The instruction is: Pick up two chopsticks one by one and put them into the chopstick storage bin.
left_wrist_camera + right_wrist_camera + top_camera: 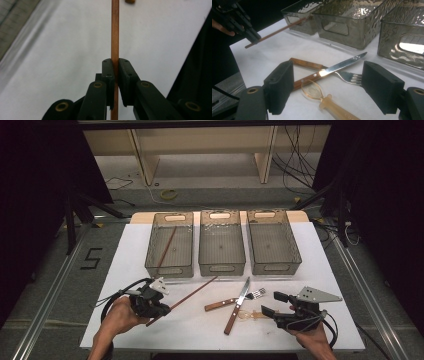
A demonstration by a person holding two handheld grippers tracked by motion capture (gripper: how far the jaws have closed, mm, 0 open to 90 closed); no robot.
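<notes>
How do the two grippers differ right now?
The left gripper is shut on a chopstick; the right gripper is open and holds nothing. The left one points towards the bins, while the right one faces the knife, fork and spoon. Both have black jaws.

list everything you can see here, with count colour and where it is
bins: 3, clear grey, in a row at the table's far side
chopstick in left bin: 1, brown, leaning inside
held chopstick: 1, brown, clamped in the left gripper
knife: 1, wood handle, steel blade, crossing the fork
fork: 1, wood handle, under the knife
spoon: 1, clear amber, nearest the right gripper
table: 1, white
left gripper: black, jaws shut
right gripper: black, jaws open
</notes>
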